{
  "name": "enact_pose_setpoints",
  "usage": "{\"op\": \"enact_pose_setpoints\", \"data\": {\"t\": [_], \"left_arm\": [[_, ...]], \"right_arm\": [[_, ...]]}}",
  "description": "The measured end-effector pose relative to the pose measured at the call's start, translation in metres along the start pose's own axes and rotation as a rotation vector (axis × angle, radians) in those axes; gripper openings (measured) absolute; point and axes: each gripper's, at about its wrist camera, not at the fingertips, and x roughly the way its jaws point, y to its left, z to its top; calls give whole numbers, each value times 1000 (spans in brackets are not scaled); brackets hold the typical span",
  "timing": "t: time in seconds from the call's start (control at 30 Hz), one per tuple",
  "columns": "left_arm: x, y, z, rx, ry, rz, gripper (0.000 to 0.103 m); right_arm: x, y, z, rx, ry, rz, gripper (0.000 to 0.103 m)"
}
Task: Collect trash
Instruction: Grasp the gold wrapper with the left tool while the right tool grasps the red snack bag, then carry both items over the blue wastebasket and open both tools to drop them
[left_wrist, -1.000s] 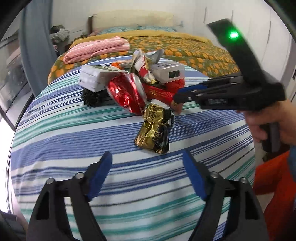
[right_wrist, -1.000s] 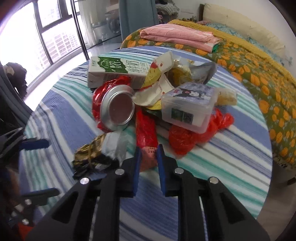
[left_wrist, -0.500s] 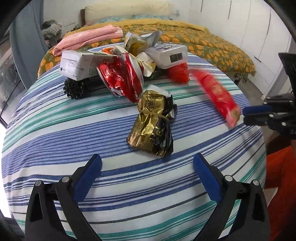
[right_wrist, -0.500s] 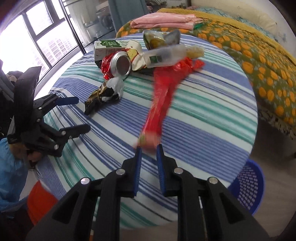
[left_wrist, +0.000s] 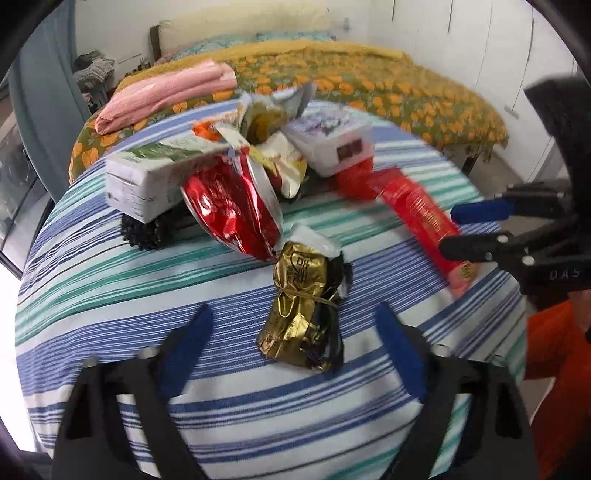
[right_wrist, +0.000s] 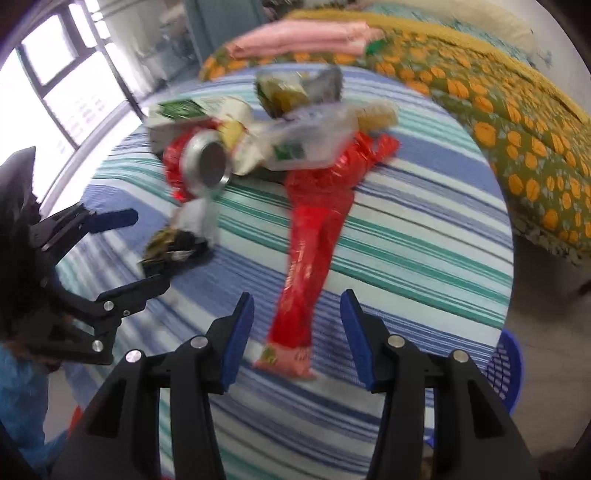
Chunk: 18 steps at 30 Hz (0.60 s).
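A long red wrapper (right_wrist: 314, 251) lies stretched on the striped tablecloth; its pink end rests between the fingers of my right gripper (right_wrist: 297, 319), which is open and not holding it. It also shows in the left wrist view (left_wrist: 424, 221), beside the right gripper (left_wrist: 476, 232). My left gripper (left_wrist: 291, 328) is open, just short of a gold and black foil wrapper (left_wrist: 299, 314). Behind lie a crushed red can (left_wrist: 232, 218), a milk carton (left_wrist: 147, 181), a clear plastic box (left_wrist: 332, 144) and torn packets.
The round table (left_wrist: 110, 280) has a striped blue, green and white cloth. A blue plastic basket (right_wrist: 506, 369) stands on the floor at the table's right edge. A bed with an orange-patterned cover (left_wrist: 406, 92) and folded pink cloth (left_wrist: 166, 92) stands behind.
My right gripper pulled the red wrapper out of the pile toward the table edge, then opened and let it go onto the cloth. My left gripper moved closer to the gold wrapper.
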Motion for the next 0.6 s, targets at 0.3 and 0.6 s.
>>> {"op": "enact_pose_setpoints", "data": {"t": [0.3,0.6], "left_arm": [[-19,-5,-6,-37,-28,-4,36],[-47,-94,37,-29,-93,-217,36]], "right_arm": [[-34,-19,-19,46,-94,82,13],[-102,-129,-77,215,-190,11,13]]}}
